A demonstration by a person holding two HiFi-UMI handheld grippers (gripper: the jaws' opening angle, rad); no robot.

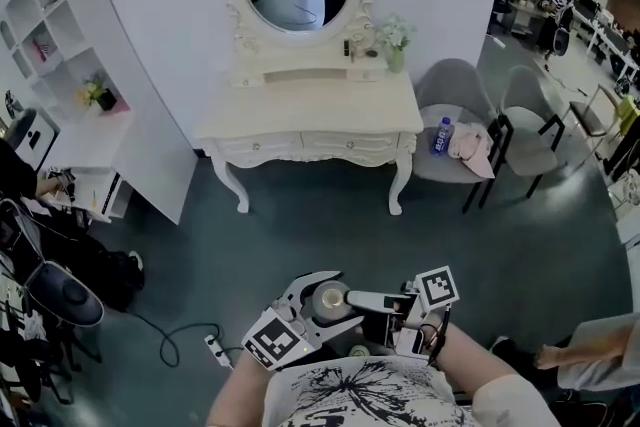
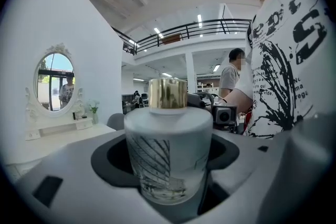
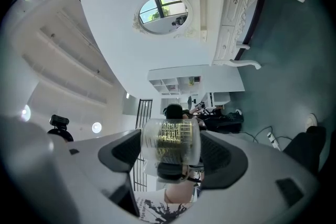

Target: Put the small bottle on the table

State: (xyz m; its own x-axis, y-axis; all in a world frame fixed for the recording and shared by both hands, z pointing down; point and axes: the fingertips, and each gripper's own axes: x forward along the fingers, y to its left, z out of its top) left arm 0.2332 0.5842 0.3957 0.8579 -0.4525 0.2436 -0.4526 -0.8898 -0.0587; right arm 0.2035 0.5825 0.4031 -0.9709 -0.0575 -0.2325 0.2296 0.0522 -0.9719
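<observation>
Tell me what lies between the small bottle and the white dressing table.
Only bare dark teal floor separates the frosted gold-capped small bottle from the white dressing table, as the head view shows.

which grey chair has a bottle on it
The grey chair beside the white dressing table: blue-labelled bottle and pink cloth on it, the other chair bare.
</observation>
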